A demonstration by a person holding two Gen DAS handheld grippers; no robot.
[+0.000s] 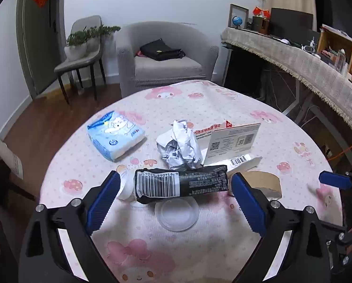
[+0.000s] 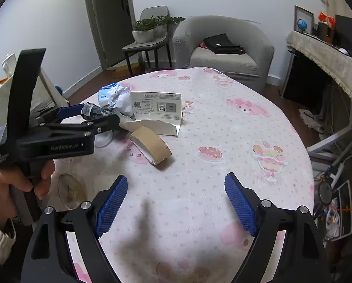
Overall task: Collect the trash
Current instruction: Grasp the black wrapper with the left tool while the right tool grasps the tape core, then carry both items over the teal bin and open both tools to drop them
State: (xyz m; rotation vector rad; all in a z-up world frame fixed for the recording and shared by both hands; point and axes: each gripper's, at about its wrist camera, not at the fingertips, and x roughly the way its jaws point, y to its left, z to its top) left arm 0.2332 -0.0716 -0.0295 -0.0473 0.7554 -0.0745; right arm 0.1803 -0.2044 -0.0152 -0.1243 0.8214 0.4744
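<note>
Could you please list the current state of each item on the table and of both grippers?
Left gripper: open, jaws either side of the tube.
Right gripper: open, empty.
Black tube: lying on its side, white cap on.
Paper ball: crumpled.
Tissue pack: lying flat.
Card package: torn open, propped upright.
Tape roll: lying tilted.
Clear lid: lying flat.

White walls, wood floor [image 1: 46, 118], grey armchair [image 1: 166, 56], chair [image 1: 81, 54] with potted plants, dark door [image 1: 38, 37]
</note>
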